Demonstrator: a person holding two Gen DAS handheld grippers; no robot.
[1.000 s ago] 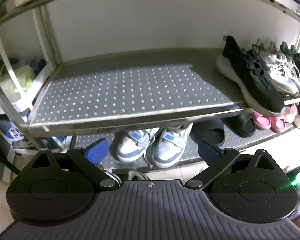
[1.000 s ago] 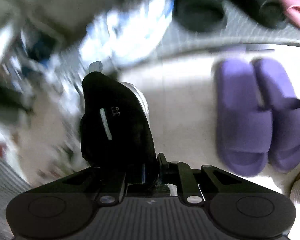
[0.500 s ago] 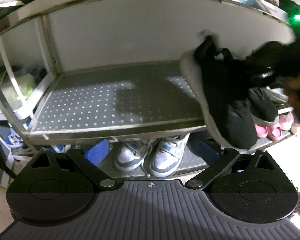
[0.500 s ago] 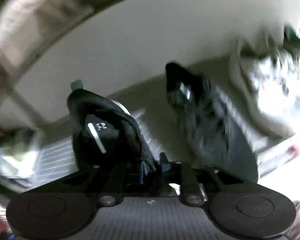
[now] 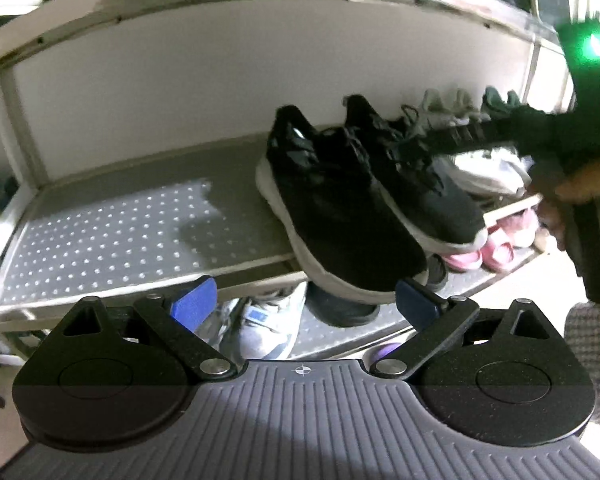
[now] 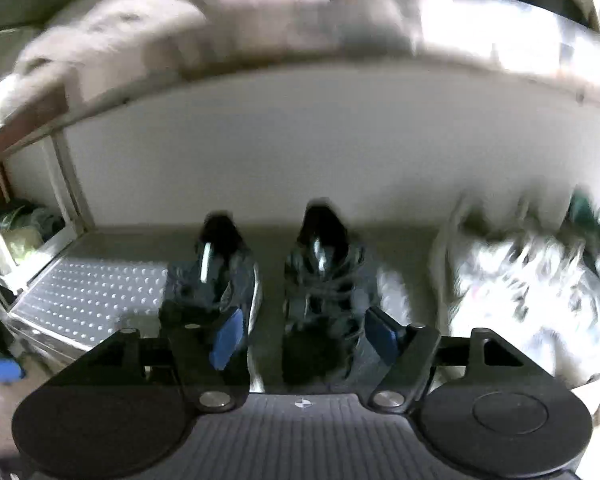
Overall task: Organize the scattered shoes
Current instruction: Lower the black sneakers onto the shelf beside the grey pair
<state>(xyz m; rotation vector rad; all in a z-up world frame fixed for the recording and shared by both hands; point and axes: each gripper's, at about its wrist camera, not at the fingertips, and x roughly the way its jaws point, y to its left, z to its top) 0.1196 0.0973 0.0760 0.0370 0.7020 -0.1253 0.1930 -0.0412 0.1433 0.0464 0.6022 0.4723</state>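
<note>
Two black sneakers with white soles stand side by side on the middle shelf, toes over the front edge. The left sneaker sits close beside the right sneaker. My right gripper hovers just in front of the pair with its jaws opening; the blue pads press on neither shoe. In the left wrist view its black body reaches in from the right, held by a hand. Below the shelf's front edge my left gripper is open and holds nothing.
White sneakers and dark green ones fill the shelf's right end. The perforated left half lies bare. On the lower shelf are blue-and-white sneakers, a black slide and pink slippers. Pale shoes line the top shelf.
The right gripper lifted a black sneaker from the floor up to the middle shelf, set it left of its mate and opened off it. The left gripper drifted to the right.
</note>
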